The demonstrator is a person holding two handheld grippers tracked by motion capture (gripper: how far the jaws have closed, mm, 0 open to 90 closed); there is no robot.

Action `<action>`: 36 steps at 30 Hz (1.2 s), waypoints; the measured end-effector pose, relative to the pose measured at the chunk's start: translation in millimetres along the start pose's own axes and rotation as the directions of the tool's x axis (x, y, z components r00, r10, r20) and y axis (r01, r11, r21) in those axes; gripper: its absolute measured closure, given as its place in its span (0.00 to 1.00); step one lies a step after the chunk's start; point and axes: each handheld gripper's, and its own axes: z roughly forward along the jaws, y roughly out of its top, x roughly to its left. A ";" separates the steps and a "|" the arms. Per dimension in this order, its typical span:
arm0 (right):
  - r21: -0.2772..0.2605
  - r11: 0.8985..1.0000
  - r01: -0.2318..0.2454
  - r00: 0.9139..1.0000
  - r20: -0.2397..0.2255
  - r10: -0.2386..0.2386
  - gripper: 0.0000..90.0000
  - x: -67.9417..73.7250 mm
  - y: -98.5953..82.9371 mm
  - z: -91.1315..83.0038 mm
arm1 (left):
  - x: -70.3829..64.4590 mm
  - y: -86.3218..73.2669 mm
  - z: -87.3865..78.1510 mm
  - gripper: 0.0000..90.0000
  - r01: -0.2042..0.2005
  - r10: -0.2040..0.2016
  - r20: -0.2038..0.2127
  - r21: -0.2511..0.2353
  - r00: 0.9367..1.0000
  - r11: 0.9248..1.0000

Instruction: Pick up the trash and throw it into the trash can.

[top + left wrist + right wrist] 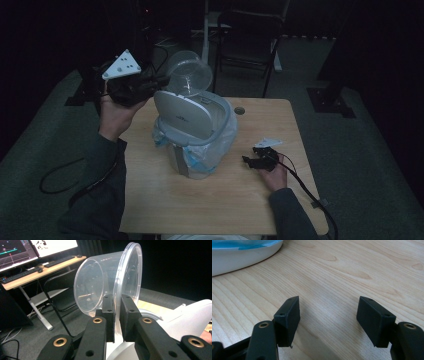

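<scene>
The left tongs point(117, 315) are pinching the rim of a clear plastic tub point(110, 282). The tub is held up in the air, tipped on its side, just above the far left edge of the trash bin point(197, 132). The bin stands in the middle of the desk point(250, 200), with a thin bag point(200, 157) tucked in it and its white lid point(182, 117) swung up.

The tub looks very light (it is thin, see-through plastic with nothing in it that I can spot). It is probably smooth and a bit slippery, and its wall would bend if squeezed hard. The rim is the best place to hold, since it is thicker and has a lip for the tongs to catch on. A soft, steady pinch should do.

The right tongs point(328, 322) are spread wide with nothing between them. They rest low over the desk, to the right of the bin and apart from it.
</scene>
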 end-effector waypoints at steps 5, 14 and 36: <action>0.000 1.000 0.000 1.000 0.000 0.000 0.38 0.0 0.0 0.0 | -2.2 0.6 2.0 0.93 -0.003 0.003 0.012 0.006 1.000 1.000; 0.000 1.000 0.000 1.000 0.000 0.000 0.38 0.0 0.0 0.0 | -6.8 4.6 3.3 0.93 -0.019 0.019 0.025 0.004 0.999 1.000; 0.000 1.000 0.000 1.000 0.000 0.000 0.38 -0.1 0.0 0.0 | -12.6 7.1 7.4 0.93 -0.026 0.025 0.056 0.009 0.998 1.000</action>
